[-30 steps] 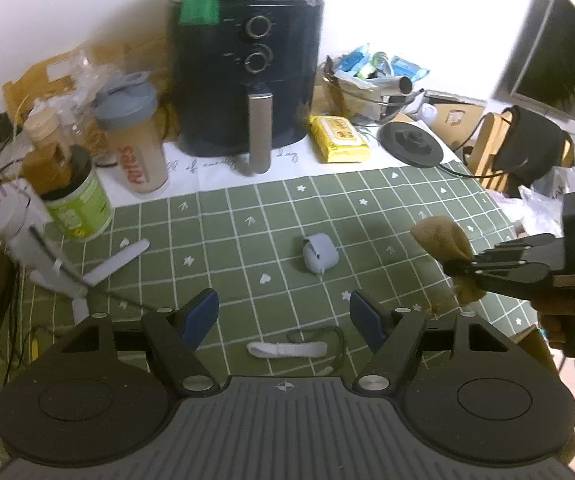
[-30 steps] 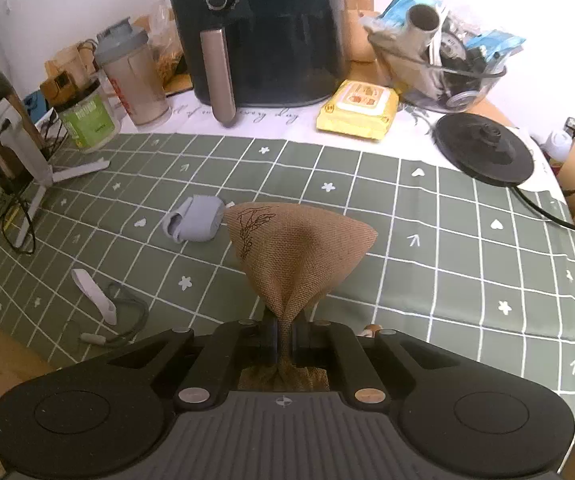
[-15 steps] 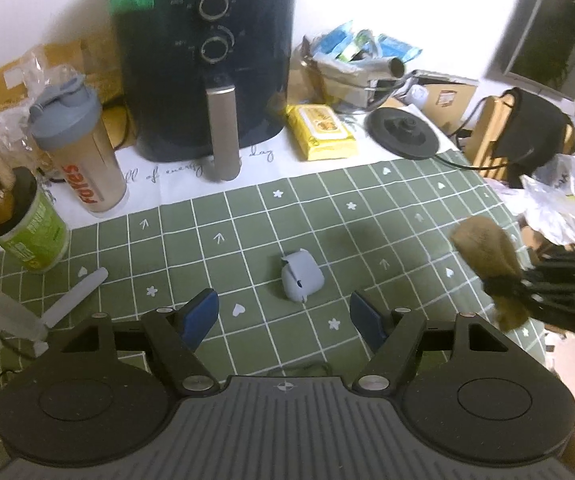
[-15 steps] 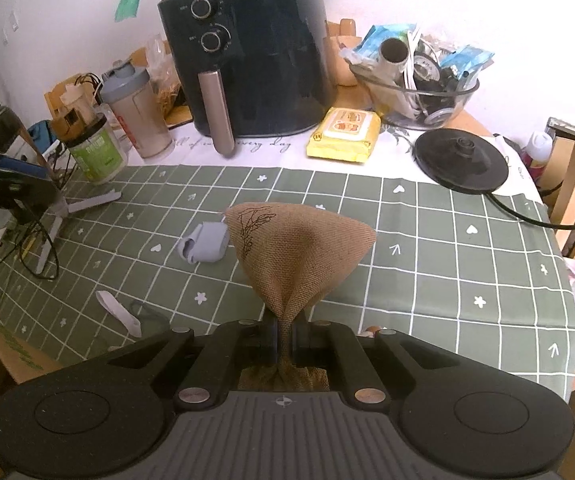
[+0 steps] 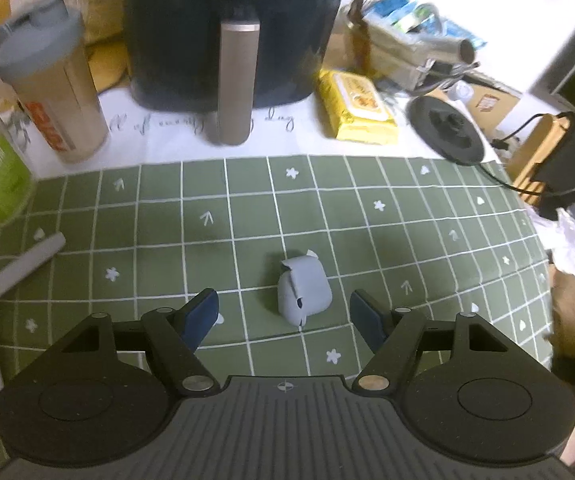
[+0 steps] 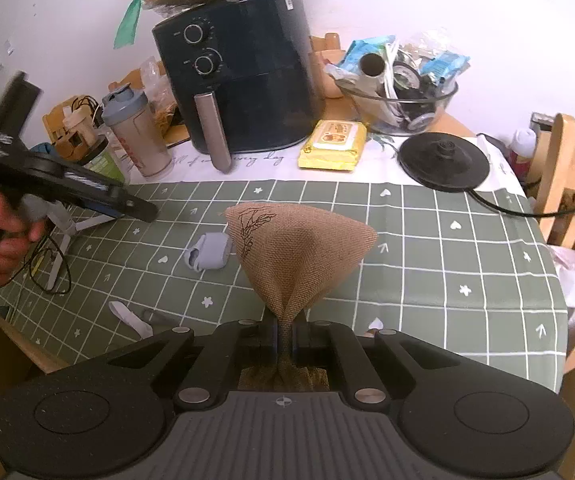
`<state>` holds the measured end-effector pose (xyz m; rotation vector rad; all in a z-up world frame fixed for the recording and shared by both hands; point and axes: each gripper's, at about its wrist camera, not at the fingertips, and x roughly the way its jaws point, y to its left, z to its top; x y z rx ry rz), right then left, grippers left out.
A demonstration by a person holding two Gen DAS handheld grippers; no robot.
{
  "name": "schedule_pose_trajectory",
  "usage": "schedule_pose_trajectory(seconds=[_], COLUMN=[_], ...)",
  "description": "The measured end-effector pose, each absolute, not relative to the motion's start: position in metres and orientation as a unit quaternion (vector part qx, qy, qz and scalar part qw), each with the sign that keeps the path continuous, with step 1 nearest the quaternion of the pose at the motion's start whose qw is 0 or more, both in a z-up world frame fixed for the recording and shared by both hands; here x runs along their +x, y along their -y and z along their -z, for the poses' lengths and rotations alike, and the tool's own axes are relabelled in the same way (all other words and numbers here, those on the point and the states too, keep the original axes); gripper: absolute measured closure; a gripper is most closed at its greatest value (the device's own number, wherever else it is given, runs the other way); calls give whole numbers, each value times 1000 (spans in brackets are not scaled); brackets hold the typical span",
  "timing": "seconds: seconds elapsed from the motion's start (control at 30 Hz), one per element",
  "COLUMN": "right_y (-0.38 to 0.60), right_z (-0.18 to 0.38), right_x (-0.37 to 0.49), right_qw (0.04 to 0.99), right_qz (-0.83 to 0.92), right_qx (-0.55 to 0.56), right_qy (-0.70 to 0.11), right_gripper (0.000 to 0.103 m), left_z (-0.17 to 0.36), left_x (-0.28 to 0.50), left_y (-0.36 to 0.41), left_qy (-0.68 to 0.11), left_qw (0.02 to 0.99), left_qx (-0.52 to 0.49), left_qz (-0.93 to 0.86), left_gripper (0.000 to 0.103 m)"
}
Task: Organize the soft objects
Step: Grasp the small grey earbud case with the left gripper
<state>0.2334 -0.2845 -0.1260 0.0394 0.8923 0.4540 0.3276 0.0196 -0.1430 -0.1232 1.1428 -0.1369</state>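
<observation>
Two tools: the right tool [image 6: 285,342] is clamped on a burlap pouch [image 6: 299,248], neck toward it, body fanning away. The left tool [image 5: 283,312], fingers apart, frames a grey pouch [image 5: 304,290] lying lengthwise along it.

The green checked cloth [image 6: 427,248] lies mostly bare through its middle and right, so a gripper could pass freely there. Only a small grey pouch [image 5: 303,290] sits mid-cloth. Along the far edge stand a shaker bottle [image 6: 137,132], a dark air fryer [image 6: 243,80], a yellow wipes pack [image 6: 333,145], a glass bowl [image 6: 403,96] and a black kettle base [image 6: 445,162]. A white tripod [image 6: 61,236] and a white strap [image 6: 129,316] clutter the near left.
</observation>
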Motion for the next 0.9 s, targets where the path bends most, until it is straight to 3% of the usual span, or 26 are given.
schedule_pose_trajectory(seconds=[0.7, 0.8, 0.9], right_y=[317, 318, 318], right_z=[130, 130, 130], right_x=[205, 203, 203], right_qw=[881, 881, 880], right_qz=[-175, -173, -173], right_qx=[72, 74, 74], right_qy=[-434, -435, -435], right_gripper=[95, 94, 94], left_z=[222, 221, 220], left_x=[377, 379, 382], left_y=[10, 15, 15], left_qy=[-611, -607, -614], left_qw=[786, 791, 785], left_qx=[-90, -70, -68], left_qz=[25, 22, 32], left_gripper=[32, 57, 61])
